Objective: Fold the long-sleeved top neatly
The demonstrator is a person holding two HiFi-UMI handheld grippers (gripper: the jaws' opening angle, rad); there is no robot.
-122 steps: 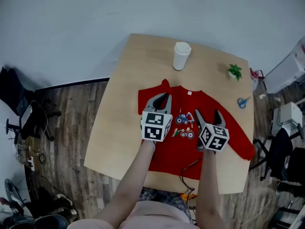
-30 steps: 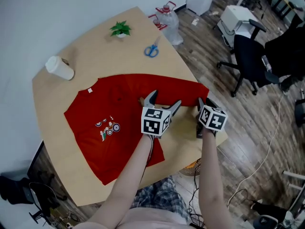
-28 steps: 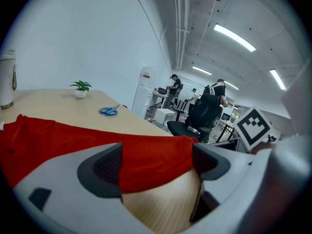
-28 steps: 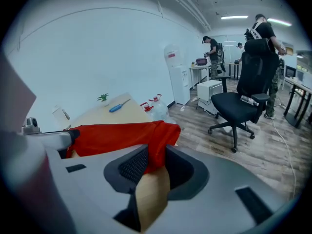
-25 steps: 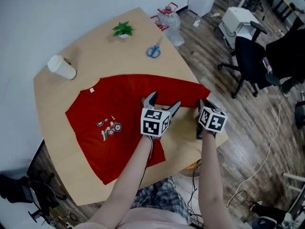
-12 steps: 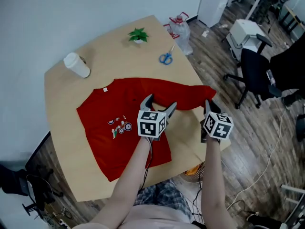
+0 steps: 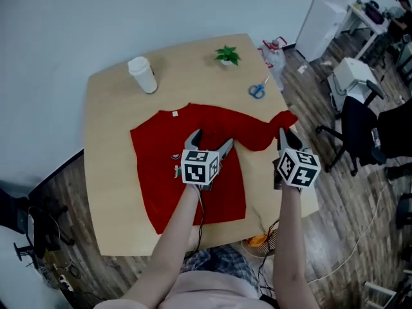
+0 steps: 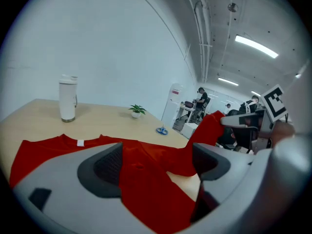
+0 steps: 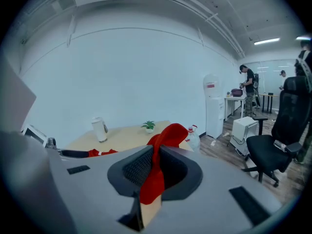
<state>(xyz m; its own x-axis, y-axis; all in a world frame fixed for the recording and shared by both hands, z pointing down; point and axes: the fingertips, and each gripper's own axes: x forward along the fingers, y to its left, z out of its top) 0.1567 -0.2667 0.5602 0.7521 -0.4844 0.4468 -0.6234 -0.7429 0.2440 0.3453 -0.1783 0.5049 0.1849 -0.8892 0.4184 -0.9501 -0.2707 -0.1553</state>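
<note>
**Holdings: two grippers, one red top, one table**

Item 1. My right gripper: jaws closed tight on the end of the right sleeve. The red cloth stands pinched between my pads, a fold rising above them and a tail hanging below. The sleeve is lifted clear of the table at its right edge, sagging back toward the body of the garment.

Item 2. My left gripper: jaws wide apart, nothing pinched. It sits over the right side of the garment's chest, and red cloth shows in the gap between the jaws and beyond them. Whether my tips touch the fabric I cannot tell.

Item 3. Long-sleeved top: red, spread flat across the middle of the table, collar toward the far edge, hem toward me.

Item 4. Other goods on the table, all apart from the top: a white paper cup behind the collar, a small potted plant at the far edge, and blue-handled scissors near the far right corner.
</note>
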